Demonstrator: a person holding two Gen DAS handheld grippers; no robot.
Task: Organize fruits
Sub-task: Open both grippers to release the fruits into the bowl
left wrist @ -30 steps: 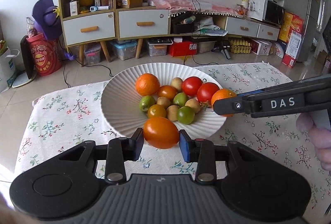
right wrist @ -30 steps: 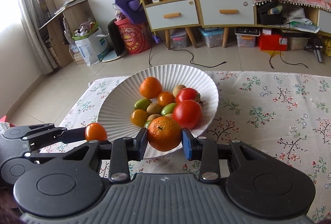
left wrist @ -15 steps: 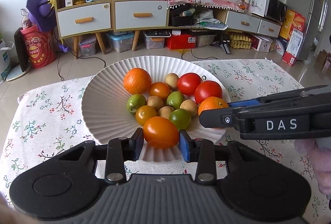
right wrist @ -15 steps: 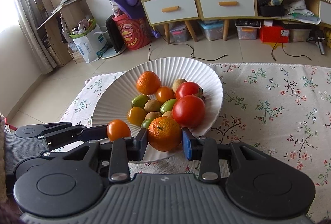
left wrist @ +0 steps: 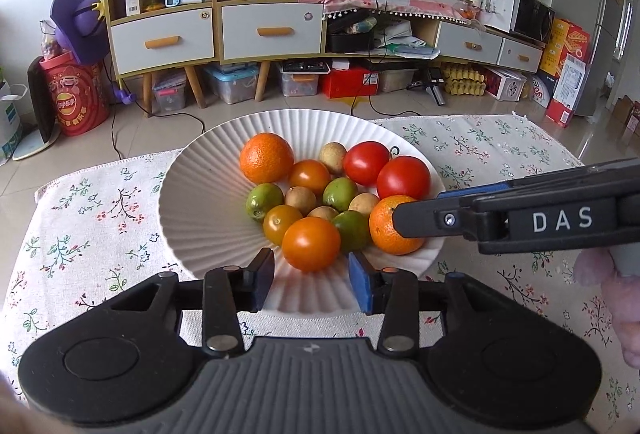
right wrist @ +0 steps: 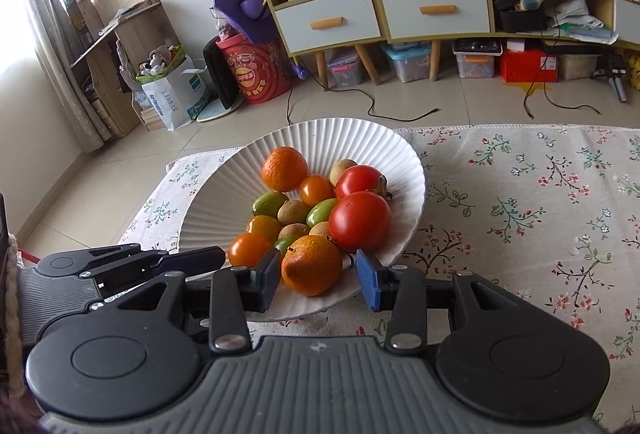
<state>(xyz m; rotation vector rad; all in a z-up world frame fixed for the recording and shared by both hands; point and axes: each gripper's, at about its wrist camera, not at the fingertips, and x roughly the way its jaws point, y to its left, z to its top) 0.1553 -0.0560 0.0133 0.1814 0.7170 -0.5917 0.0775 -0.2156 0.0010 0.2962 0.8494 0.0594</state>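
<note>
Orange tomato [left wrist: 311,244] and tangerine [right wrist: 311,264] down in the white ribbed bowl [left wrist: 200,193] with the other fruit, at its near edge. Left gripper [left wrist: 311,280] just opened, pads off the tomato. Right gripper [right wrist: 318,278] just opened too, tangerine loose between the pads. Flowery tablecloth [right wrist: 520,201] under the bowl.
</note>
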